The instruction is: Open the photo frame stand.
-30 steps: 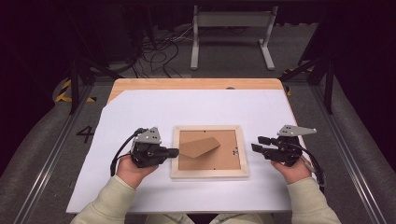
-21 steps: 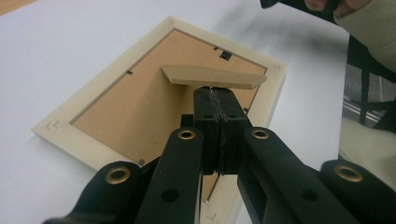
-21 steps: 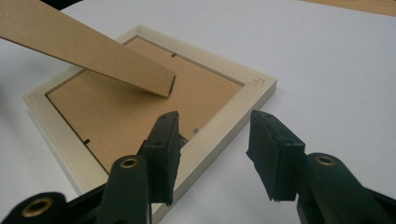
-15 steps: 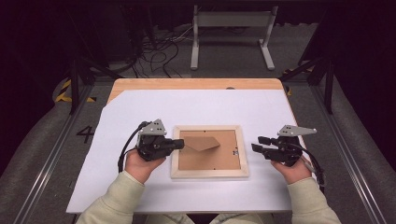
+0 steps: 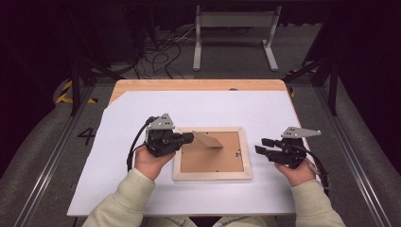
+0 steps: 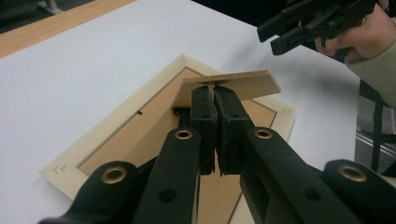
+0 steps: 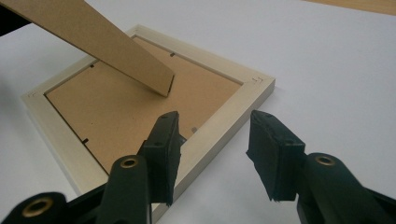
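Surface: a white sheet (image 5: 142, 189) covered most of a wooden table (image 5: 189, 85); bare wood showed along the far edge and at the far left corner.
Frame: a pale wooden picture frame (image 5: 212, 175) lay face down near the middle of the sheet, its brown backing board (image 5: 213, 158) uppermost.
Stand: the brown easel stand (image 5: 208, 140) was tilted up off the backing, its free end pointing toward the right gripper.
Left gripper: the left gripper (image 5: 187, 137) was over the frame's left rail; in the left gripper view its jaws were pressed together on the near edge of the stand (image 6: 229, 84).
Right gripper: the right gripper (image 5: 261, 146) was held just off the frame's right rail, jaws partly apart and holding nothing; it was apart from the frame.
Room: dark floor, loose cables (image 5: 161, 47) and a white metal stand (image 5: 234, 28) lay beyond the table; a rail (image 5: 47, 161) ran along the left side, with a painted numeral (image 5: 87, 135) beside it.
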`<state>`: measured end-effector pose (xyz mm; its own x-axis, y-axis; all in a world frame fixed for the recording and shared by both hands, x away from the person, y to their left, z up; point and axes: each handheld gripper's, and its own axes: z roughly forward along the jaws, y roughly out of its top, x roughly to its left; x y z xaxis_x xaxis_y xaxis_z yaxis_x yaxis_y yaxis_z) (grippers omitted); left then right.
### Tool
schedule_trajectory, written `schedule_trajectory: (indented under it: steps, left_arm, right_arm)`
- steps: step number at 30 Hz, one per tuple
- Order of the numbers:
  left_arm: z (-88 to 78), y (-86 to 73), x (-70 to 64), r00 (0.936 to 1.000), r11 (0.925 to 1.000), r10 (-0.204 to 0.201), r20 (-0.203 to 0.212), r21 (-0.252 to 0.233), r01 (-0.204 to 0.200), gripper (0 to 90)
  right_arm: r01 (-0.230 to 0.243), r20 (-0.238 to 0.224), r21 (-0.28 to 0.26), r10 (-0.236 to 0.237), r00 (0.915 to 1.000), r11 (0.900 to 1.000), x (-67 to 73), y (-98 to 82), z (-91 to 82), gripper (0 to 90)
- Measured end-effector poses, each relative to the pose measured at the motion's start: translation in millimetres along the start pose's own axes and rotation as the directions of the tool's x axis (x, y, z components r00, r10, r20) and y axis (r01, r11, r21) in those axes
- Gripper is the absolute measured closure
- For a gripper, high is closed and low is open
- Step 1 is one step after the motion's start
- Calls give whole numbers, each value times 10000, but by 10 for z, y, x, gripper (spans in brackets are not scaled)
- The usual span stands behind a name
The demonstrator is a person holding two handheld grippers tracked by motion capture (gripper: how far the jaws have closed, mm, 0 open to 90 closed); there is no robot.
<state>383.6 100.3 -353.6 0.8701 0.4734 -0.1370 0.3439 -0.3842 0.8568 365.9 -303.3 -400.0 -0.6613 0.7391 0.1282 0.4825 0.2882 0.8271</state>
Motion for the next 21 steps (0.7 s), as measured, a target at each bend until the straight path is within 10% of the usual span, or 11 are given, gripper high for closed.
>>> schedule_trajectory:
  steps: [21]
  left_arm:
    - [-122, -148, 120, 9978, 9986, -522, -413, 98, 526, 802]
  right_arm:
    - [41, -23, -83, -41, 10000, 10000, 10, 15, -25, 537]
